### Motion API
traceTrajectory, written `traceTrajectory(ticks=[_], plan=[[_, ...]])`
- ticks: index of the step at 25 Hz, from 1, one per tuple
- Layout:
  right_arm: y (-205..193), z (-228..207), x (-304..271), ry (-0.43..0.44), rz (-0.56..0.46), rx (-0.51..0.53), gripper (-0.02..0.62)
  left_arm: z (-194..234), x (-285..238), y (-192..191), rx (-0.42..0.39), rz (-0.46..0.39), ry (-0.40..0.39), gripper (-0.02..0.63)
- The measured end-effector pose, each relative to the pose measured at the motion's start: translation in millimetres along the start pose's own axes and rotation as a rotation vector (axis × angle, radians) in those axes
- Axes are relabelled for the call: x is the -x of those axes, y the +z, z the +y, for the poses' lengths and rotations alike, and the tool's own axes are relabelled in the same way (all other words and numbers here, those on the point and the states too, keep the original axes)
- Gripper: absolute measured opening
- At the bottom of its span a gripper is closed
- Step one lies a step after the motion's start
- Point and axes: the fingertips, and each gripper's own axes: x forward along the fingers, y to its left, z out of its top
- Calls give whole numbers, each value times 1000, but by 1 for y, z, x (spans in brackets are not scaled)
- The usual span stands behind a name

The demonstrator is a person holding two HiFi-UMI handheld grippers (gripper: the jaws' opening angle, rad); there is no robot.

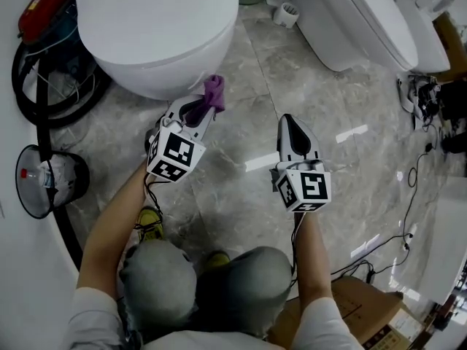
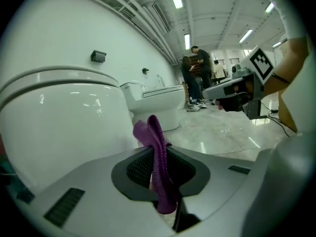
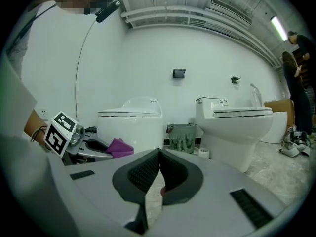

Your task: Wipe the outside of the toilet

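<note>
**White glazed ceramic toilet** (image 1: 157,35), lid closed. Its smooth rounded bowl stands directly ahead and to the left of the left gripper (image 1: 206,106). That gripper's jaws are closed on a purple textured cloth (image 1: 214,92). The cloth sticks up beyond the tips, just beside the bowl's lower curve; contact cannot be confirmed. The right gripper (image 1: 291,122) has its jaws pressed together with nothing between them, and hangs over grey marble floor (image 1: 241,195). Open floor separates both grippers from a second white toilet (image 1: 365,20), ahead and to the right. A black coiled hose (image 1: 17,79) crowds the bowl left of the left gripper.
</note>
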Motion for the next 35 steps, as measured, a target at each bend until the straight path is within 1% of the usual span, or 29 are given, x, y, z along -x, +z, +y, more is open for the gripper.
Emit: traceTrajectory(ticks=[3, 5, 9, 13, 16, 18, 19, 20, 21, 24, 29, 30, 32, 35], plan=[[0, 9, -6, 25, -10, -6, 8, 7, 28, -17, 19, 11, 21, 75], [0, 17, -9, 42, -13, -7, 8, 22, 54, -33, 36, 17, 66, 75], [-1, 28, -15, 67, -19, -16, 8, 68, 109, -76, 130, 49, 240, 75], [-6, 32, -19, 72, -22, -25, 8, 119, 140, -124, 185, 123, 419, 75], [-15, 31, -19, 70, -6, -30, 8, 150, 145, -155, 289, 148, 549, 75], [-20, 28, -18, 64, 5, -29, 8, 161, 140, -173, 370, 163, 613, 75], [-21, 26, -17, 59, 9, -28, 8, 163, 134, -178, 407, 162, 627, 75], [-22, 23, -16, 54, 12, -26, 8, 163, 126, -180, 433, 155, 624, 75], [-23, 20, -15, 48, 14, -24, 8, 160, 116, -177, 443, 145, 609, 75], [-25, 12, -11, 26, 19, -26, 8, 144, 85, -165, 435, 120, 558, 75], [-31, 3, -4, 4, 31, -32, 8, 129, 67, -154, 498, 81, 596, 75], [-32, 2, -3, 3, 32, -32, 8, 126, 65, -153, 499, 75, 590, 75], [-33, 1, -2, 1, 32, -32, 8, 119, 62, -150, 471, 77, 562, 75], [-33, 2, -1, 2, 34, -31, 8, 102, 53, -143, 430, 82, 500, 75]])
